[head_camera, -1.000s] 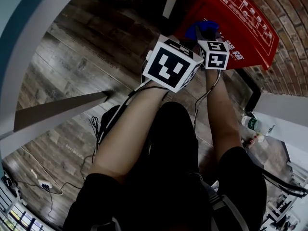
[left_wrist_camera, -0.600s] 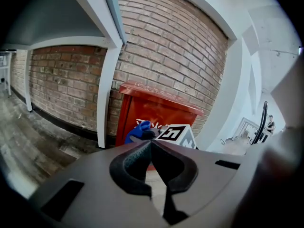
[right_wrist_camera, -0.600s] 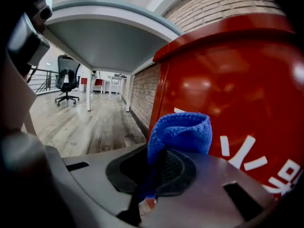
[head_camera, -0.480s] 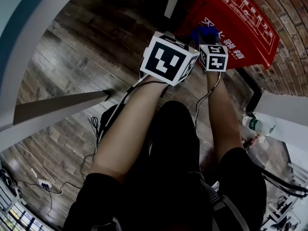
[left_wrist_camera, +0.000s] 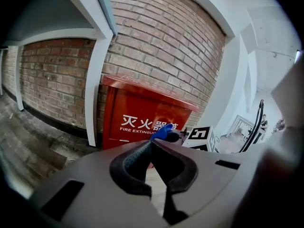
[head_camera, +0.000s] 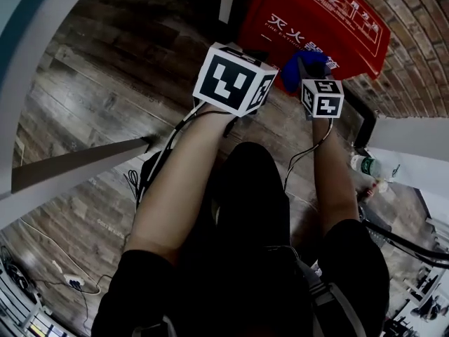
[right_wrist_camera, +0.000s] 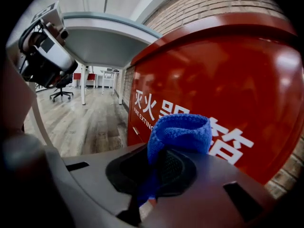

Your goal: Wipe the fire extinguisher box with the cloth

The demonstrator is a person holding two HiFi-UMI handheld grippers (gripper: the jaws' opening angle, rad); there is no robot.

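Since a second ago your right gripper (right_wrist_camera: 152, 182) has drawn down and back across the front of the red fire extinguisher box (right_wrist_camera: 232, 75), so more of its white lettering (head_camera: 300, 42) shows above the blue cloth (right_wrist_camera: 183, 132) in the head view. The jaws are clamped on only a narrow fold of that cloth. The rest bunches into a loose roll past the tips, right in front of the lettered panel, and no view tells you whether it actually presses on the paint. That thin hold is likely your main risk: drag hard across the face and friction may pull the fold out through the jaws. The roll may also flatten, letting the hard jaw tips scrape the panel. Your right forearm is stretched forward and down, aiming the gripper squarely at the box, which stands on the wooden floor (right_wrist_camera: 85, 118) against the brick wall (left_wrist_camera: 156, 42). Your left gripper (left_wrist_camera: 153, 148) is pinched together on nothing and idles just beside the right one, farther back from the box. Sweep the cloth leftward and the two marker cubes could knock together, so you would do well to give that side room. Cables (head_camera: 168, 153) trail from the left gripper along your forearm and could snag on a long stroke.
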